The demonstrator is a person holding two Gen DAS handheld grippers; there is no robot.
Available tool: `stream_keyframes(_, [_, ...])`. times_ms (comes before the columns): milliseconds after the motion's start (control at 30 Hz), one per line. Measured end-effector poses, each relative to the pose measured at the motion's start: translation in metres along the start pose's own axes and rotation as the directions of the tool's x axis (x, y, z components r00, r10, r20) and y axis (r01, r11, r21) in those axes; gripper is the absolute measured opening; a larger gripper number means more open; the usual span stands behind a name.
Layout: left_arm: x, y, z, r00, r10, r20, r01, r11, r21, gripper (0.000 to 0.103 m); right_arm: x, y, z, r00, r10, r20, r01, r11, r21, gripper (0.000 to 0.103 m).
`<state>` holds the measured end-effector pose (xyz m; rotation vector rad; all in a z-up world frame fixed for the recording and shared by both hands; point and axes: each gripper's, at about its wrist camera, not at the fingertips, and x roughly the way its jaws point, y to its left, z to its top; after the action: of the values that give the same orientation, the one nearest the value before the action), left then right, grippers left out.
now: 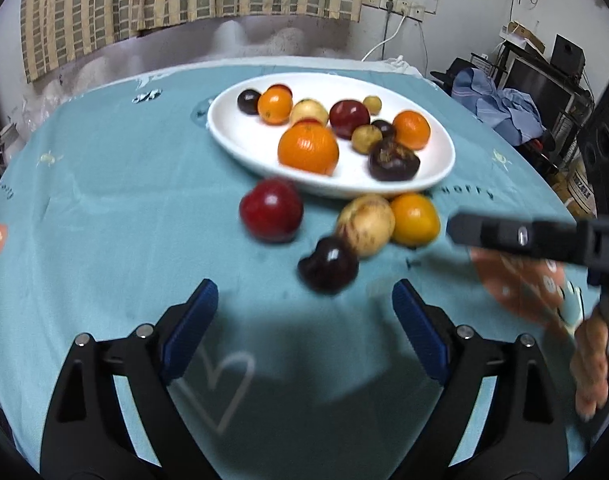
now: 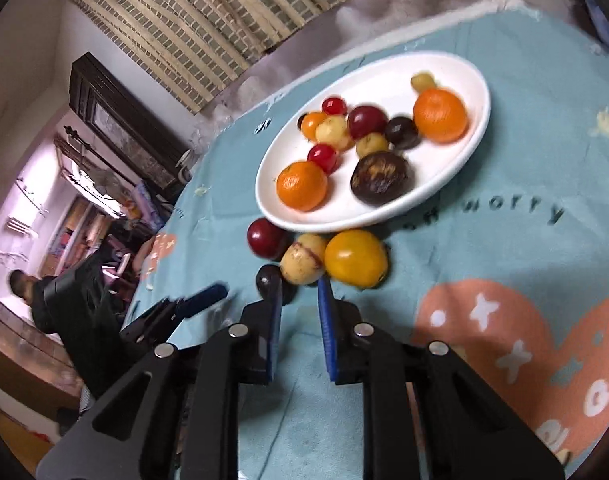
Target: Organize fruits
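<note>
A white oval plate (image 1: 436, 168) (image 2: 476, 120) on the teal tablecloth holds several fruits: oranges, red and dark plums, small yellow fruits. In front of it on the cloth lie a red plum (image 1: 271, 210) (image 2: 265, 238), a yellow speckled fruit (image 1: 366, 224) (image 2: 303, 258), a yellow-orange fruit (image 1: 415, 218) (image 2: 356, 258) and a dark plum (image 1: 328, 265) (image 2: 269, 278). My left gripper (image 1: 304, 300) is open and empty, just short of the dark plum. My right gripper (image 2: 300, 296) is narrowly open and empty, its tips just below the speckled fruit; it also shows in the left wrist view (image 1: 460, 228).
The tablecloth (image 1: 104, 200) has an orange heart print (image 2: 504, 340) at the right. Curtains, wall sockets and cluttered shelves lie beyond the table's far edge. The left gripper shows in the right wrist view (image 2: 200, 298).
</note>
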<state>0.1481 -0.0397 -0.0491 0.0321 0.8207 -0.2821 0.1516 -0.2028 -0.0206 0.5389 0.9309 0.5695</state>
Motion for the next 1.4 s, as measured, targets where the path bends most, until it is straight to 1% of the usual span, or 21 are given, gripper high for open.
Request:
stream_keyframes(133, [0.013,-0.009,0.009,1.0,-0.007,-0.017,0.007,0.999,0.041,0.09,-0.009,-0.009,0.003,0.999,0.047,0.011,-0.047,0.997,0.067,0.019])
stream_keyframes(167, [0.016,-0.008,0.01,0.999,-0.02,-0.026,0.021,0.999,0.042,0.087,-0.011,-0.012,0.003,0.998,0.06,0.014,-0.061,0.994,0.086,0.019])
stream_keyframes(200, [0.019,-0.007,0.012,0.998,-0.048,-0.035,0.05,0.998,0.039,0.079,-0.012,-0.015,0.004,0.997,0.072,0.017,-0.073,0.992,0.107,0.019])
stream_keyframes(233, [0.021,-0.007,0.013,0.997,-0.061,-0.04,0.062,0.997,0.038,0.074,-0.013,-0.017,0.004,0.997,0.079,0.018,-0.081,0.989,0.121,0.019])
stream_keyframes(267, [0.024,-0.006,0.014,0.996,-0.071,-0.051,0.074,0.996,0.041,0.066,-0.014,-0.018,0.005,0.997,0.079,0.019,-0.081,0.989,0.126,0.019])
stream_keyframes(300, [0.024,-0.006,0.013,0.996,-0.072,-0.053,0.075,0.996,0.043,0.066,-0.015,-0.019,0.005,0.997,0.08,0.018,-0.082,0.988,0.128,0.021])
stream_keyframes(433, [0.026,-0.009,0.014,0.996,-0.068,-0.056,0.072,0.995,0.065,0.064,-0.016,-0.018,0.002,0.997,0.082,0.01,-0.082,0.988,0.127,0.021])
stream_keyframes(467, [0.026,-0.01,0.014,0.997,-0.062,-0.056,0.066,0.995,0.077,0.053,-0.016,-0.017,0.002,0.997,0.079,0.006,-0.079,0.989,0.124,0.021])
stream_keyframes(500, [0.026,-0.012,0.014,0.997,-0.06,-0.056,0.066,0.993,0.098,0.045,-0.015,-0.018,0.002,0.997,0.077,0.004,-0.077,0.989,0.124,0.021])
stream_keyframes(567, [0.026,-0.014,0.013,0.997,-0.051,-0.055,0.057,0.992,0.117,0.042,-0.015,-0.02,0.002,0.998,0.069,0.007,-0.07,0.988,0.135,0.021])
stream_keyframes(633, [0.023,-0.012,0.012,0.997,-0.053,-0.054,0.059,0.991,0.118,0.037,-0.016,-0.025,0.002,0.998,0.063,0.01,-0.064,0.986,0.152,0.021])
stream_keyframes(667, [0.021,-0.01,0.01,0.997,-0.053,-0.053,0.059,0.991,0.118,0.032,-0.017,-0.027,0.002,0.998,0.057,0.012,-0.059,0.986,0.159,0.021])
stream_keyframes(767, [0.012,0.003,0.002,0.994,-0.088,-0.062,0.092,0.993,0.069,0.032,-0.015,-0.03,0.002,0.999,0.05,0.008,-0.051,0.985,0.163,0.021])
stream_keyframes(800, [0.009,0.006,0.0,0.994,-0.09,-0.063,0.094,0.994,0.062,0.032,-0.014,-0.029,0.001,0.998,0.056,0.003,-0.056,0.985,0.164,0.021])
stream_keyframes(900, [0.005,0.01,-0.004,0.995,-0.084,-0.055,0.087,0.995,0.049,0.032,-0.01,-0.023,-0.002,0.998,0.062,-0.014,-0.059,0.988,0.146,0.021])
stream_keyframes(1033, [0.005,0.006,-0.007,0.996,-0.067,-0.057,0.071,0.995,0.068,0.032,-0.004,-0.013,-0.005,0.997,0.063,-0.035,-0.058,0.991,0.121,0.021])
stream_keyframes(1167, [0.001,0.007,-0.01,0.996,-0.064,-0.054,0.067,0.996,0.06,0.032,0.009,-0.004,-0.005,0.998,0.013,-0.057,-0.006,0.994,0.108,0.021])
stream_keyframes(1267, [-0.004,0.007,-0.017,0.997,-0.054,-0.052,0.057,0.996,0.063,0.032,0.017,-0.005,-0.005,0.997,-0.021,-0.071,0.031,0.99,0.139,0.023])
stream_keyframes(1333, [-0.005,0.01,-0.019,0.997,-0.06,-0.05,0.062,0.996,0.056,0.032,0.021,-0.006,-0.004,0.997,-0.023,-0.069,0.034,0.986,0.164,0.037])
stream_keyframes(1367, [-0.005,0.011,-0.019,0.997,-0.065,-0.049,0.067,0.996,0.052,0.032,0.023,-0.006,-0.003,0.998,-0.032,-0.06,0.043,0.983,0.179,0.059])
stream_keyframes(1400, [-0.005,0.012,-0.019,0.996,-0.07,-0.048,0.072,0.996,0.046,0.032,0.024,-0.006,-0.003,0.998,-0.036,-0.048,0.044,0.982,0.186,0.067])
